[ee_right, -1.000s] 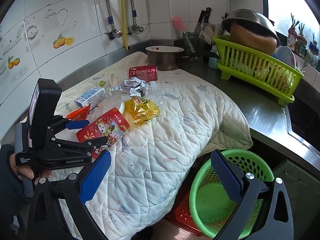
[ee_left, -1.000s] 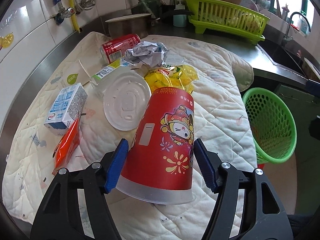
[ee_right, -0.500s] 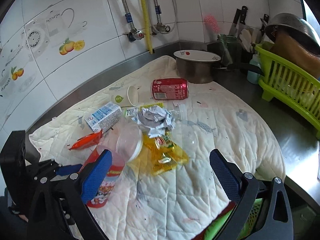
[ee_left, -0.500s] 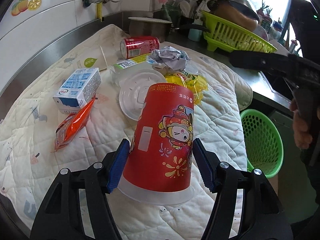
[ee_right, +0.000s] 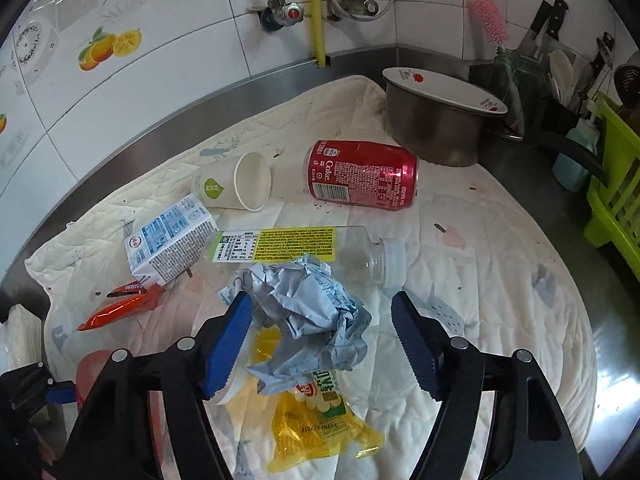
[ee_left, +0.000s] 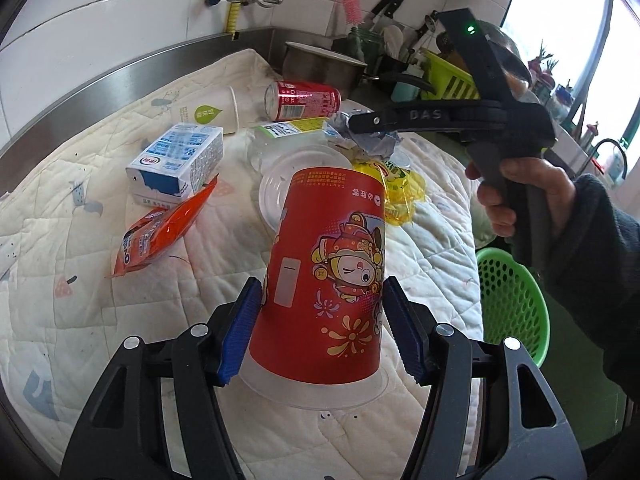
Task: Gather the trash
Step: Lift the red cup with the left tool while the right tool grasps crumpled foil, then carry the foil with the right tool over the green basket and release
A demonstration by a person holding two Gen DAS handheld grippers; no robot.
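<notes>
1. Left gripper pinches red cup, blue pads pressed on both sides low on its body; jaws have just been closing a little with the cup between them.
2. Cup is upside down, clear rim at 6 o'clock in left wrist view, tilted, over white quilted cloth.
3. Right gripper is spread, jaws just closed in part; crumpled silver-blue wrapper sits between the pads, left pad right at its edge, right pad clear of it, no grip.
4. Wrapper lies on yellow snack bag, which runs toward 6 o'clock in right wrist view.
5. Clear bottle with yellow label lies on its side just at 12 o'clock of the wrapper.
6. Coke can on its side at 12 o'clock, just in front of steel pot.
7. Paper cup on its side at 11 o'clock, mouth toward the can.
8. Milk carton at 10 o'clock, orange sachet at 9 o'clock.
9. Green basket at 3 o'clock in left wrist view, below the cloth edge, under a person's hand holding the right gripper.
</notes>
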